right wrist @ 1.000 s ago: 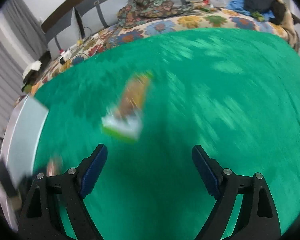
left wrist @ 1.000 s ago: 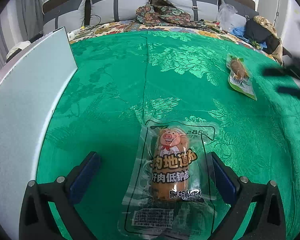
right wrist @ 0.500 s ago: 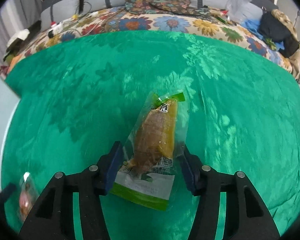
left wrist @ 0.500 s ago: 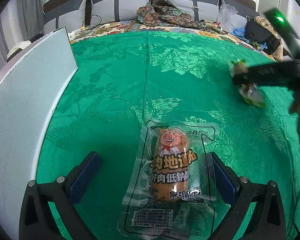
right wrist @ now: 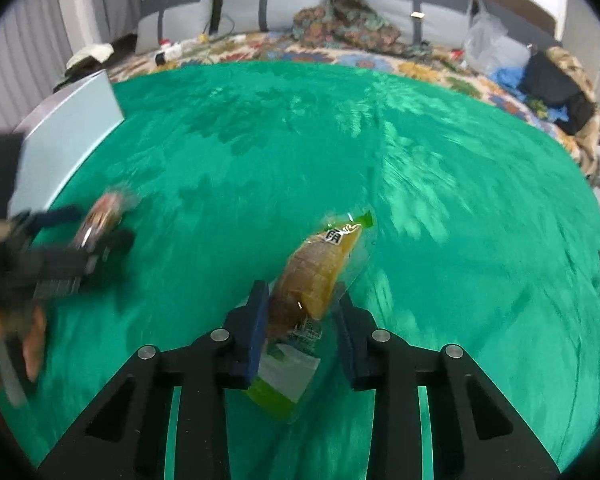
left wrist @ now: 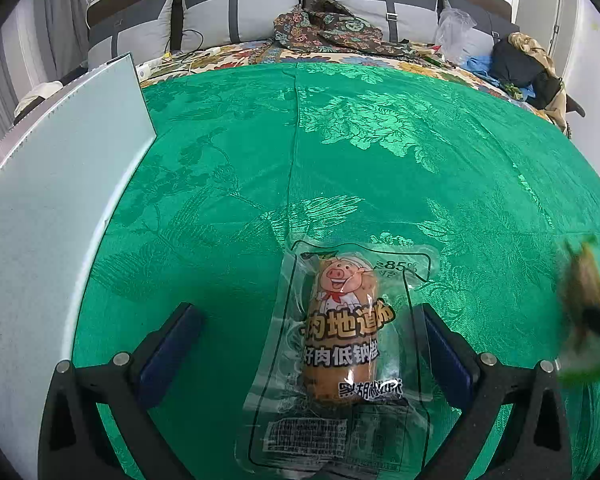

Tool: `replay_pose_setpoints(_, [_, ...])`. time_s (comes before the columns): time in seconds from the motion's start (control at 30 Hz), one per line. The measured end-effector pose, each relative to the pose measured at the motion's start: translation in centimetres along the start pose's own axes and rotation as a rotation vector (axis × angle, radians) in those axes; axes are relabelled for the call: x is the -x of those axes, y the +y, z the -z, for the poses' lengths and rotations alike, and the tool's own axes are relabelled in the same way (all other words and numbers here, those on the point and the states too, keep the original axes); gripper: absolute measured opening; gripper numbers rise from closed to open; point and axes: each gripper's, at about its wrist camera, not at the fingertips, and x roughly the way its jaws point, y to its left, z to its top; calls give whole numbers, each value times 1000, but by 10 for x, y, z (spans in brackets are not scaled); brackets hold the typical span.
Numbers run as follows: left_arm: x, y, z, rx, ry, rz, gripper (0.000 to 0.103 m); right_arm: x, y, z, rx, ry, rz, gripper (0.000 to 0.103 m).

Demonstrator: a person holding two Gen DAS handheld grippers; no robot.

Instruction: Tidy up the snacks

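Observation:
A clear sausage packet (left wrist: 342,332) with a cartoon pig lies flat on the green cloth (left wrist: 340,152). My left gripper (left wrist: 308,312) stands open around it, pads off the wrapper. A green-edged packet (right wrist: 316,276) of brown snack sits between the pads of my right gripper (right wrist: 302,298), whose jaws are closing and press on it. It hangs tilted off the cloth. In the left wrist view that packet (left wrist: 584,284) is a blur at the right edge. In the right wrist view the sausage packet (right wrist: 102,216) shows blurred at the left.
A pale flat board (left wrist: 60,200) lies along the left of the cloth. Behind the cloth is a floral bedspread with grey pillows (left wrist: 228,20), patterned clothing, a plastic bag and a dark bag (left wrist: 520,64). A hand (right wrist: 32,344) shows at the left.
My right gripper went from open and away from the green-edged packet to closed on it, and carried it towards the near right of the cloth. The left gripper and sausage packet stayed put.

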Motion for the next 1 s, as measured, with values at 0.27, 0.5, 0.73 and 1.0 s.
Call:
replay_pose_setpoints(0.27, [0, 0, 0, 0, 0, 0, 103, 29, -14, 63, -2, -93, 82, 72])
replay_pose_setpoints(0.5, [0, 0, 0, 0, 0, 1, 103, 21, -32, 70, -51, -38, 43, 81])
replay_pose_setpoints(0.73, [0, 0, 0, 0, 0, 1, 103, 23, -31, 75, -49, -37, 58, 83])
replay_pose_setpoints(1.0, [-1, 0, 0, 0, -1, 1, 103, 24, -29, 76, -51, -37, 62, 84])
